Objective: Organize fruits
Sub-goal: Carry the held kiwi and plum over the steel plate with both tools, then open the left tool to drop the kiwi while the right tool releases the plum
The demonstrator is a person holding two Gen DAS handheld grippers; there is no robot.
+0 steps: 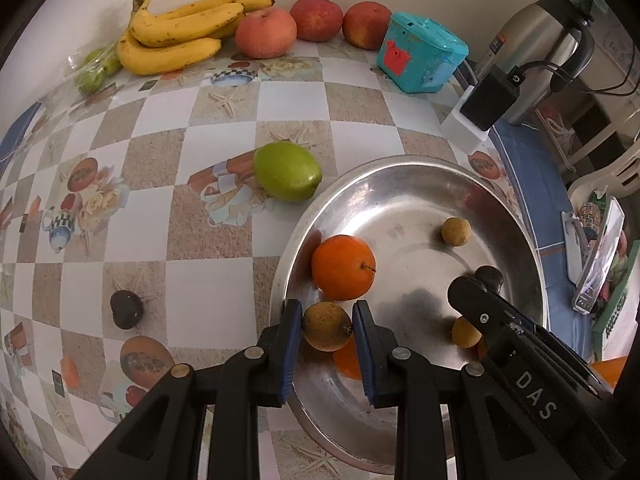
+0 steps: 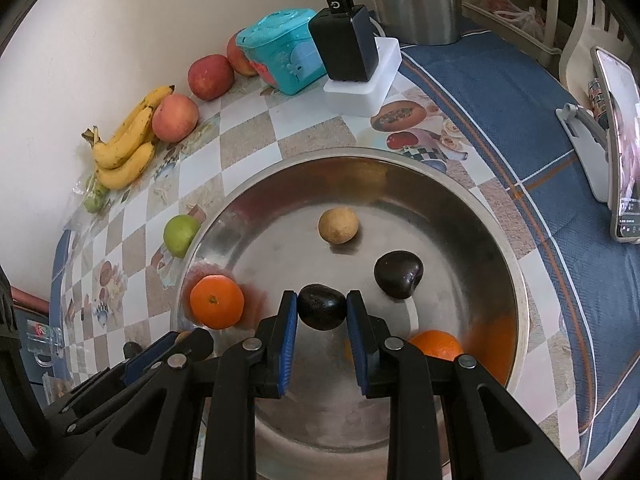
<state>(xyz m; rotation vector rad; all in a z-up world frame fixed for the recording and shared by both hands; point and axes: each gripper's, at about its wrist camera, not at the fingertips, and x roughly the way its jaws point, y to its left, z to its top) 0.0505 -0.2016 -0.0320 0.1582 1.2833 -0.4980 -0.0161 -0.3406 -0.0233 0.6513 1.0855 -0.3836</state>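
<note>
A steel bowl (image 1: 400, 168) (image 2: 516, 264) holds an orange (image 1: 343, 267) (image 2: 216, 301), a second orange (image 2: 436, 345), small tan fruits (image 1: 455, 231) (image 2: 338, 225) and a dark fruit (image 2: 398, 274). My left gripper (image 1: 327, 326) is shut on a brown-yellow fruit (image 1: 326, 326) just over the bowl's near rim. My right gripper (image 2: 322, 312) is shut on a dark round fruit (image 2: 322, 310) above the bowl's middle; the right gripper also shows in the left wrist view (image 1: 476, 280). A green fruit (image 1: 287, 176) (image 2: 181, 235) lies on the table beside the bowl.
Along the wall lie bananas (image 1: 180, 32) (image 2: 126, 148), three apples (image 1: 266, 34) (image 2: 175, 117) and bagged green fruit (image 1: 94, 72). A dark fruit (image 1: 126, 309) lies on the cloth at left. A teal box (image 1: 422, 54), charger (image 1: 486, 100), kettle (image 1: 544, 44) and phone stand (image 2: 616, 136) stand at right.
</note>
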